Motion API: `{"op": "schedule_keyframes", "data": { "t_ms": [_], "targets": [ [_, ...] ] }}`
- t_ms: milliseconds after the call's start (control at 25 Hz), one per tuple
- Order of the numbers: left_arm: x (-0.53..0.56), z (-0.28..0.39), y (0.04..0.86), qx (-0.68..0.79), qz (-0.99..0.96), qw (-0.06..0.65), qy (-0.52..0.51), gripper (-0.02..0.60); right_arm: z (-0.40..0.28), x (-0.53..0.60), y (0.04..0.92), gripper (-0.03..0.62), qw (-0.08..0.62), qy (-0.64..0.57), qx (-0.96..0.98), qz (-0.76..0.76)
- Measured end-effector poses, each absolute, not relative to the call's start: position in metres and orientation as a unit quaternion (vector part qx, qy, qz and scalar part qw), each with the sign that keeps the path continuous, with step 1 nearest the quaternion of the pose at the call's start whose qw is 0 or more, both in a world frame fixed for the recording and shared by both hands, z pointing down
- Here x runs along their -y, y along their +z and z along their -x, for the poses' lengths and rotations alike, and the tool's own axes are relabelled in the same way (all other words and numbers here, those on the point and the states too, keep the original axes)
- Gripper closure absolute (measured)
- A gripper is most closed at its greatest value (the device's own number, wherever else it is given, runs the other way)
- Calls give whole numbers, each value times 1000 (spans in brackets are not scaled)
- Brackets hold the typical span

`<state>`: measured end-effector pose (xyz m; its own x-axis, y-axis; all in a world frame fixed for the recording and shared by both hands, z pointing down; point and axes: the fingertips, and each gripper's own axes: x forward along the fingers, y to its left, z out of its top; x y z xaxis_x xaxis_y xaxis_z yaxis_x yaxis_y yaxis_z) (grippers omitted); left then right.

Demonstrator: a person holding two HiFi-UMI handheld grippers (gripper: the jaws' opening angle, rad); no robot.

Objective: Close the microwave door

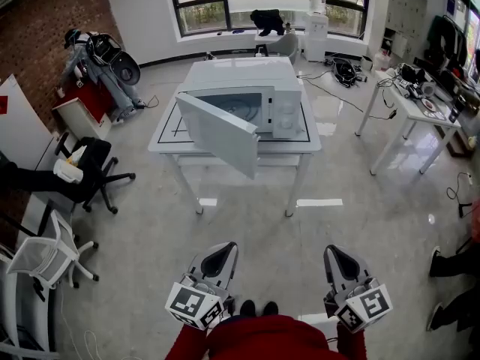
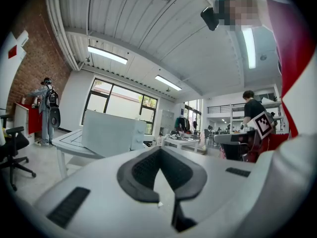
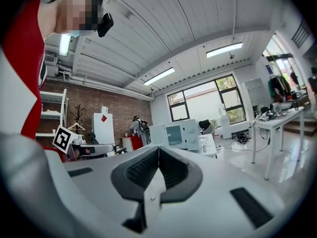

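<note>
The white microwave (image 1: 259, 100) stands on a white table (image 1: 166, 142) in the middle of the room, well ahead of me. Its door (image 1: 217, 132) is swung wide open toward me and to the left. My left gripper (image 1: 223, 249) and right gripper (image 1: 334, 252) hang low at the bottom of the head view, far short of the table, both shut and empty. In the left gripper view the shut gripper (image 2: 159, 150) points level at the microwave (image 2: 111, 133). The right gripper view shows the shut gripper (image 3: 158, 149) with the microwave (image 3: 176, 134) far off.
Black office chair (image 1: 94, 172) and white chair (image 1: 46, 253) stand at the left. A white desk (image 1: 409, 111) with clutter is at the right, and cables (image 1: 459, 190) lie on the floor. A person's shoes (image 1: 444, 261) show at the right edge.
</note>
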<state>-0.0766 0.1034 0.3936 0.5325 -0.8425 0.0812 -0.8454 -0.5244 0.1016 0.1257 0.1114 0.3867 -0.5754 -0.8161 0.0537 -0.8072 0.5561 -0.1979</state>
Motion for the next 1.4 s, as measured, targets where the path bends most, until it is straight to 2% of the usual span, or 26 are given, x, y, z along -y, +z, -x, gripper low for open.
{"op": "schedule_keyframes", "data": {
  "t_ms": [720, 1400],
  "targets": [
    [-97, 40, 386, 490, -871, 37, 21, 572, -154, -103, 387, 582, 35, -97, -891, 441],
    [-30, 72, 388, 515, -856, 43, 26, 572, -134, -38, 383, 581, 41, -85, -896, 433]
  ]
}}
